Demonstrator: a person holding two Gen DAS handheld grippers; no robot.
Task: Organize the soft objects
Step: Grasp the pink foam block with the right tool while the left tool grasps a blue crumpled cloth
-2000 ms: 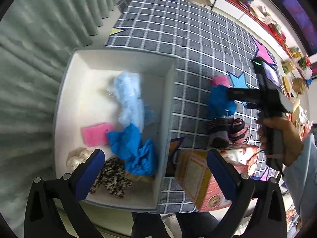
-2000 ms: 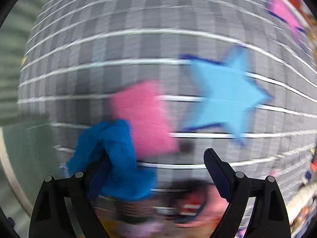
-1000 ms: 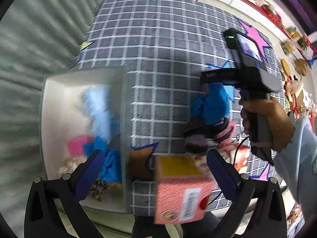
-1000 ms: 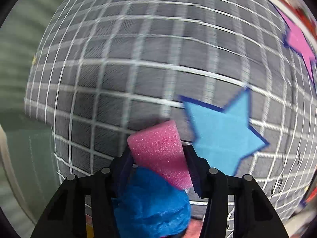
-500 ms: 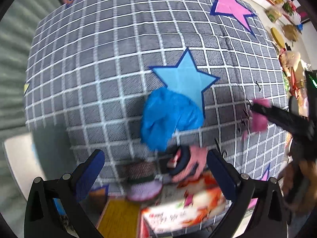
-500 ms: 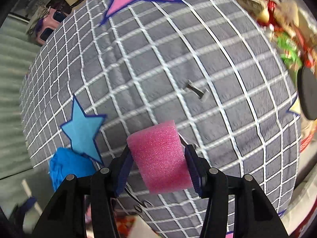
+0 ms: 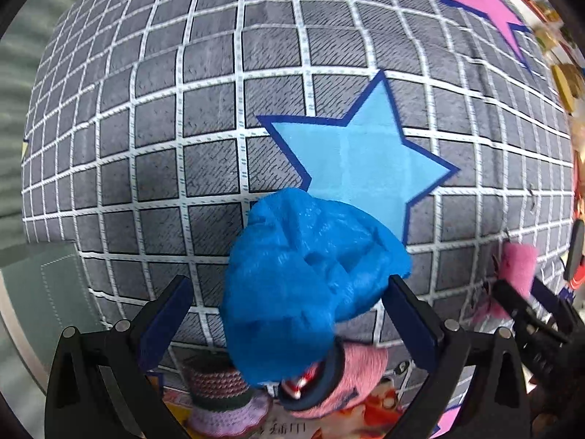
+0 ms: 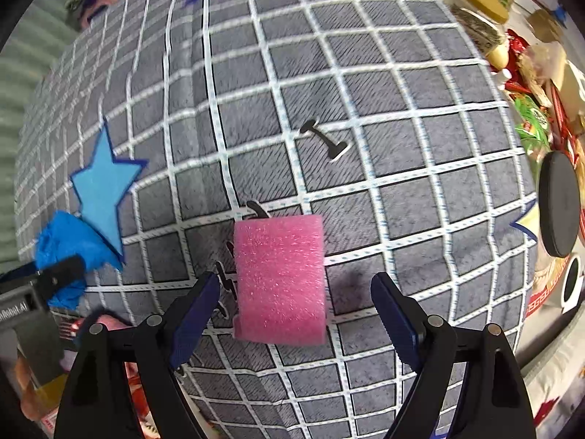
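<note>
A crumpled blue cloth [image 7: 310, 281] lies on the grey checked tablecloth [image 7: 204, 84], between the wide-open jaws of my left gripper [image 7: 289, 314]; touching cannot be told. The cloth also shows at the left of the right wrist view [image 8: 69, 252]. A pink foam sponge [image 8: 279, 278] lies on the tablecloth between the open jaws of my right gripper [image 8: 292, 311], clear of both fingers. The sponge [image 7: 517, 267] and the right gripper appear at the right edge of the left wrist view.
A pink sock [image 7: 343, 376] and a knitted striped piece [image 7: 223, 391] lie just below the blue cloth, on a printed box. Small black clips [image 8: 323, 139] lie on the tablecloth. Food packets and a dark round lid [image 8: 559, 208] sit at the right edge.
My right gripper has opened and let go of the pink sponge, which now lies on the cloth. My left gripper has moved in so the blue cloth sits between its jaws.
</note>
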